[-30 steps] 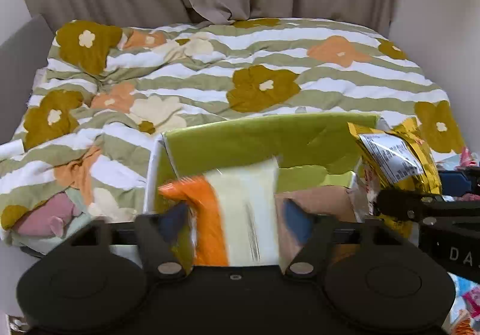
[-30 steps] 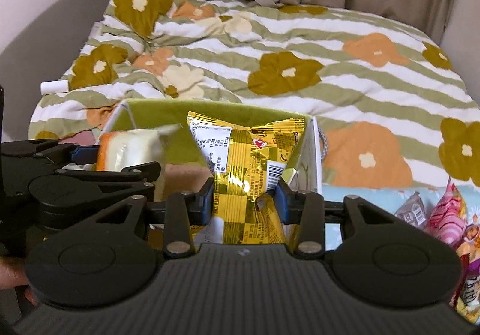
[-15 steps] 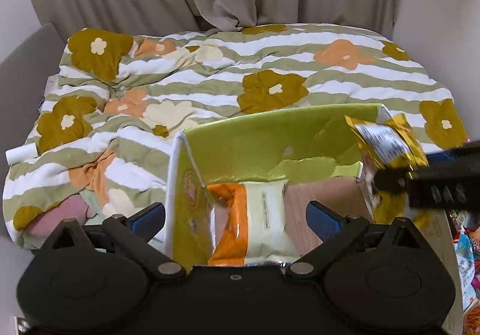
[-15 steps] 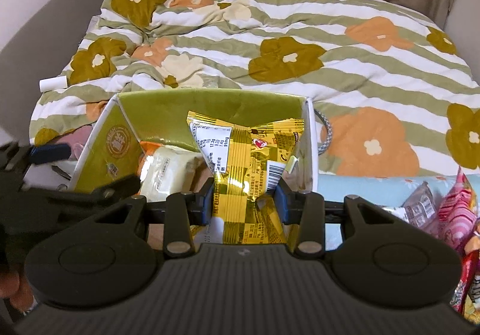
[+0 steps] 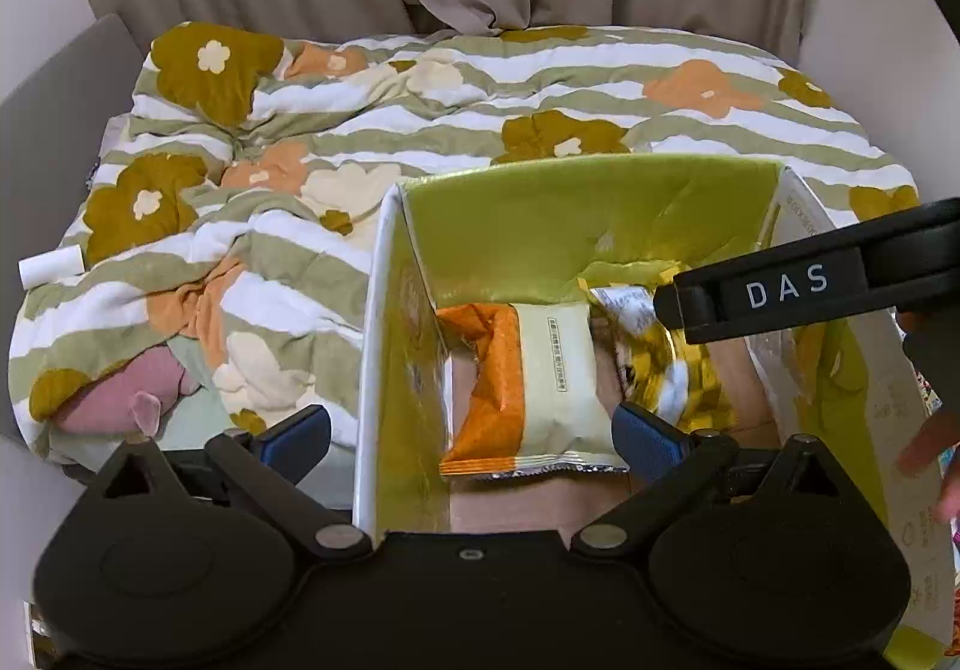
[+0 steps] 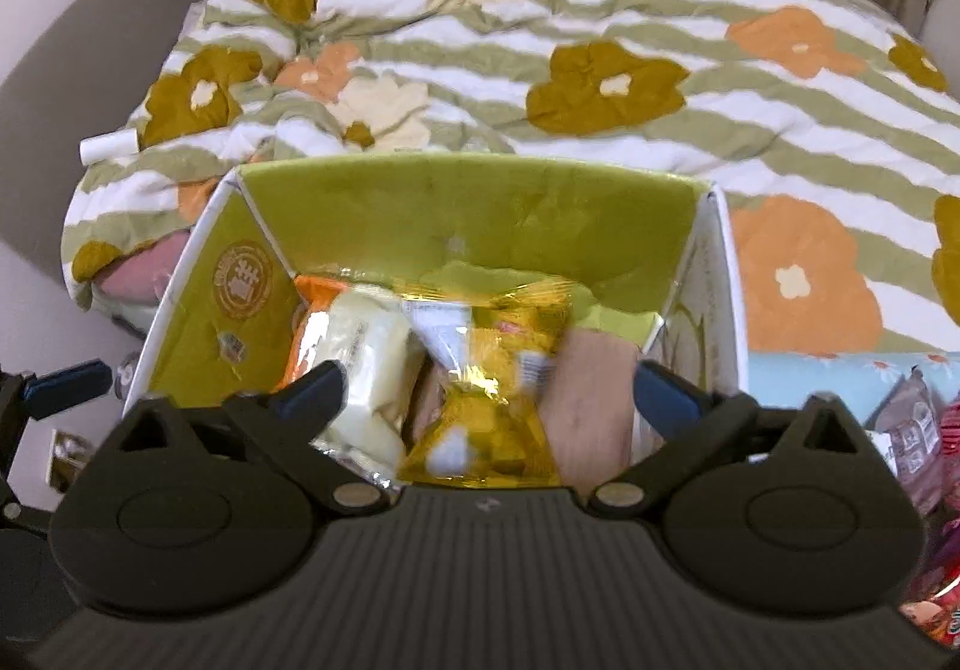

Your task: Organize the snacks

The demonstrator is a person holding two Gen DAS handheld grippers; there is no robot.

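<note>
Both units sit over the green box [image 5: 588,226], which rests at the near edge of the bed, against the flowered quilt [image 5: 420,130].

Left hand-held gripper [image 5: 474,433]: jaws spread wide, nothing pinched. Its left blue pad is outside the box's left wall, the right pad is inside. The orange-and-cream snack pack [image 5: 528,388] lies flat on the box floor between the pads, touching neither.

Right hand-held gripper [image 6: 486,394]: jaws opening, now spread wide. The yellow foil snack bag [image 6: 480,400] is between them but clear of both pads; it's blurred, low inside the box, just right of the orange-and-cream pack [image 6: 354,346]. In the left wrist view the same yellow bag [image 5: 666,370] is partly hidden behind the right unit's black finger, the one marked "DAS" [image 5: 798,292].

Box: green inside, white outside, flaps up, brown floor visible between and beside the two packs. A round orange seal [image 6: 243,280] is printed on the inside of its left wall.

More snack packets [image 6: 918,430] lie right of the box on a light blue surface: one brown, others pink/red, cut off at the frame edge. A small white tube [image 5: 51,268] lies at the quilt's left edge. A pink cloth [image 5: 132,394] pokes out from under the quilt. Fingertips of a person [image 5: 930,448] show at the right edge of the left wrist view.
</note>
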